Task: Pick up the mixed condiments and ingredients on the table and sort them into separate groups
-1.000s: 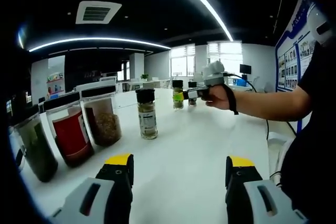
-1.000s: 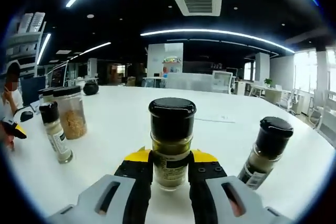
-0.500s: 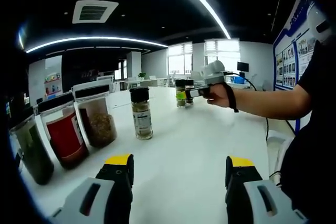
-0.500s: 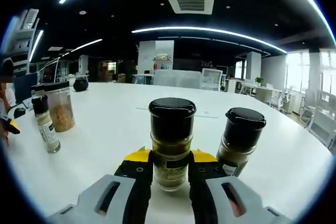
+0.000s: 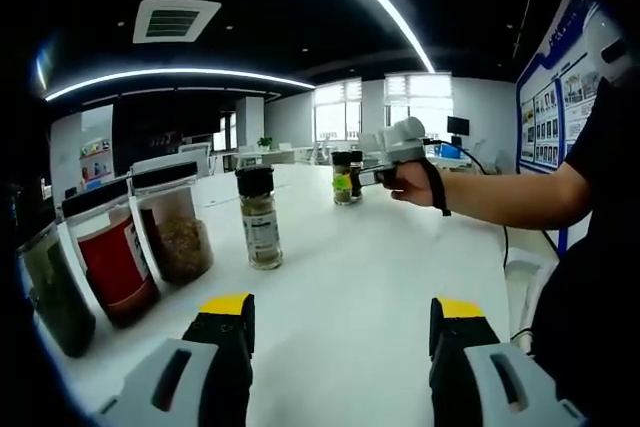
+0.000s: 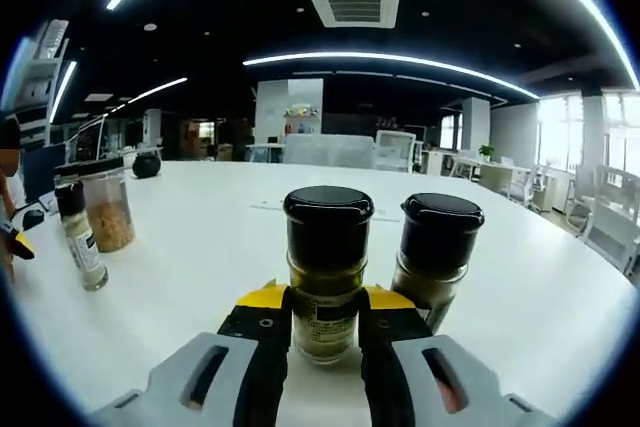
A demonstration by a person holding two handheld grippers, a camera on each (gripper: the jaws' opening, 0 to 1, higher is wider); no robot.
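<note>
Right gripper view: the right gripper [image 6: 325, 325] has its jaws closed on a black-capped spice bottle [image 6: 326, 272], which stands upright between the yellow-tipped jaws, its clear body showing greenish-tan contents. Just beside it, to the right in this view, stands a second bottle [image 6: 436, 257] with a black cap; whether the two touch cannot be told. Both are over the white surface [image 6: 210, 247]. Well apart, at the left edge, a small shaker [image 6: 79, 243] stands in front of a clear jar [image 6: 105, 207] of tan pieces.

Left gripper view: the left gripper [image 5: 340, 357] holds nothing, its jaws spread wide above bare white surface [image 5: 350, 267]. Ahead and left stands the same small shaker [image 5: 260, 219] with a black cap and a white label. Further left, a row of three clear jars with dark lids runs along the edge: one with brown grains [image 5: 174, 221], one with red contents [image 5: 112, 262], one with dark green contents [image 5: 50, 287]. Far across the surface, a person's hand [image 5: 415, 182] holds the right gripper [image 5: 360, 176], with the green-labelled bottle [image 5: 342, 179] in its jaws and another bottle close behind it. The person's forearm [image 5: 510, 197] and dark sleeve reach in from the right.
</note>
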